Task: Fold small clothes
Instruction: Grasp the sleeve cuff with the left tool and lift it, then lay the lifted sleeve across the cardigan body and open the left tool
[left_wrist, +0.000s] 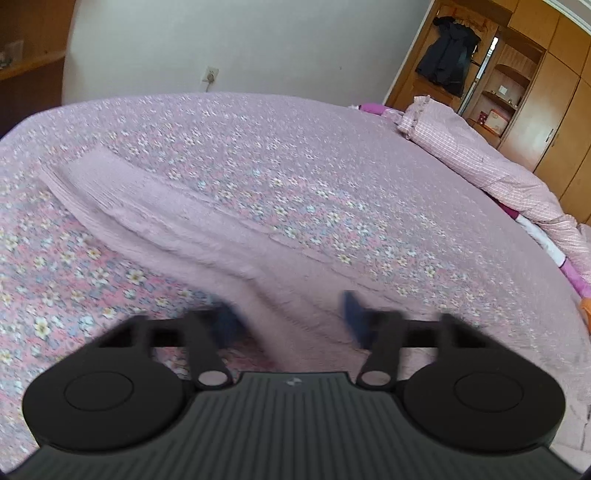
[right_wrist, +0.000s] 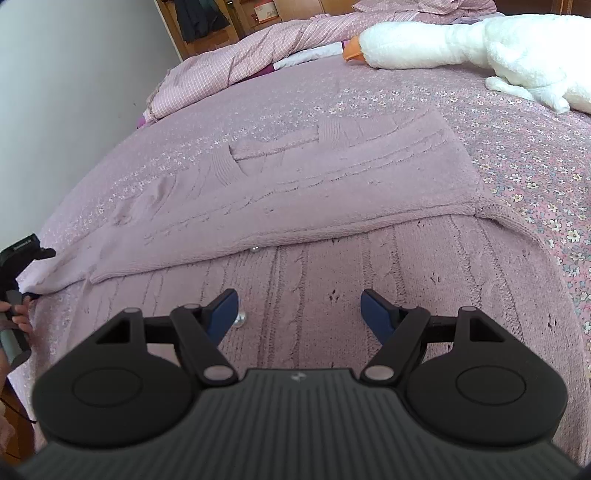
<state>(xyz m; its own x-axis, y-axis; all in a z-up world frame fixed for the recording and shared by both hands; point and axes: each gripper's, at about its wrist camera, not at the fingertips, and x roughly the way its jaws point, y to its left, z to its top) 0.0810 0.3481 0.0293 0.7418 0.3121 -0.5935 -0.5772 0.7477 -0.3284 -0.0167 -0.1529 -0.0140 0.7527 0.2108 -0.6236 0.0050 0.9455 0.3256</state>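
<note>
left hand-held gripper (left_wrist: 291, 321) spread over pink sweater (left_wrist: 155, 218) | right hand-held gripper (right_wrist: 299, 314) spread | no containers

Bed (right_wrist: 535, 155): floral pink-lilac cover.
Sweater (right_wrist: 332, 192): mauve cable-knit, flat mid-bed, one panel folded over.
Quilt (right_wrist: 229, 62): pink check, bunched beyond the sweater.
Goose (right_wrist: 480, 48): white plush, beyond the sweater, beside the quilt.

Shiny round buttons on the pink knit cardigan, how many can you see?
2 in the right wrist view: one small silvery button at the folded edge of the pink cable-knit cardigan, one larger beside the right gripper near its left finger. More may be hidden under folds.
</note>
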